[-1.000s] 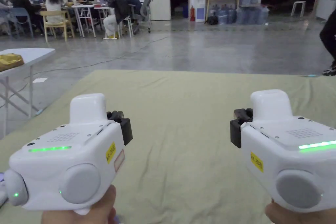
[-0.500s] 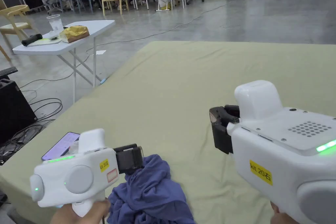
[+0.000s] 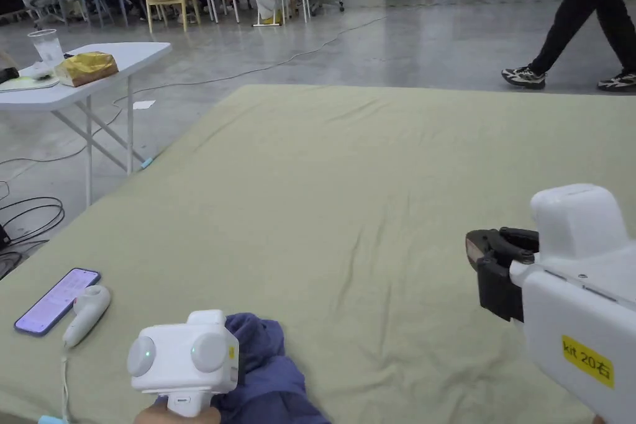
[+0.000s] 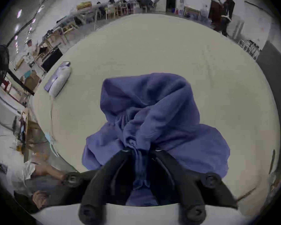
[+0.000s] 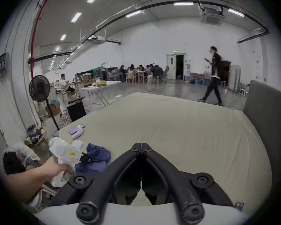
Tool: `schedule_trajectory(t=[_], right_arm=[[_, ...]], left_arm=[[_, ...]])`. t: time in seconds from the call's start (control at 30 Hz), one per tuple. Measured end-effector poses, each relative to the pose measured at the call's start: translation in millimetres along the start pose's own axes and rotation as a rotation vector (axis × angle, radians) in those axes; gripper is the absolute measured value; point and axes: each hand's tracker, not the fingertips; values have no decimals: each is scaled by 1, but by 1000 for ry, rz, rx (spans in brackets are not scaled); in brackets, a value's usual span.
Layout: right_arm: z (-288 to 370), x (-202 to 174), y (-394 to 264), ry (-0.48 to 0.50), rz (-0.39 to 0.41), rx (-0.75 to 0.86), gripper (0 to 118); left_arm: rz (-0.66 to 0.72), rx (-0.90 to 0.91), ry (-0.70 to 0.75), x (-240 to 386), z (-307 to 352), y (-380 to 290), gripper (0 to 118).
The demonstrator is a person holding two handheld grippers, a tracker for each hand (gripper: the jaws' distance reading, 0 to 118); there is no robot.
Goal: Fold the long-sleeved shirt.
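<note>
A crumpled blue-purple shirt [image 3: 264, 369] [image 4: 152, 114] [image 5: 96, 158] lies bunched at the near left edge of the pale green sheet [image 3: 372, 195]. My left gripper [image 4: 140, 150] is shut on a gathered bunch of the shirt's cloth, which runs down between its black jaws. In the head view its white body [image 3: 183, 360] hides the jaws. My right gripper [image 5: 141, 147] hovers above the sheet at the near right, jaws pressed together with nothing between them; its black jaw end [image 3: 490, 261] shows in the head view.
A phone [image 3: 57, 300] and a white handheld device [image 3: 87, 313] with a cord lie on the sheet's left edge. A white folding table [image 3: 81, 65] stands to the left. A person [image 3: 584, 15] walks past the far side. A grey headboard [image 5: 269, 114] bounds the right.
The head camera has tilted down and turned. My left gripper has dropped low to the near left and closed on the shirt. The right gripper has moved rightwards in view. A walker has entered.
</note>
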Motion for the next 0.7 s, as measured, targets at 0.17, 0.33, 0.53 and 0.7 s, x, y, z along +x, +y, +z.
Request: schedule_trajectory(t=[0.17,0.33,0.53,0.7], right_arm=[[24,23,18,-14,-102,62,0],[65,47,46,-53,-143,176,0],[108,90,75,8,-270,122,0],[145,97,72,-198,-155,278,0]], left_arm=[[104,206,-355,18,121,51,4],[-130,475,-541,85,282,99,3],[-270,675,-726,166,407,125,2],[-301,662,-789,229,414,120,1]])
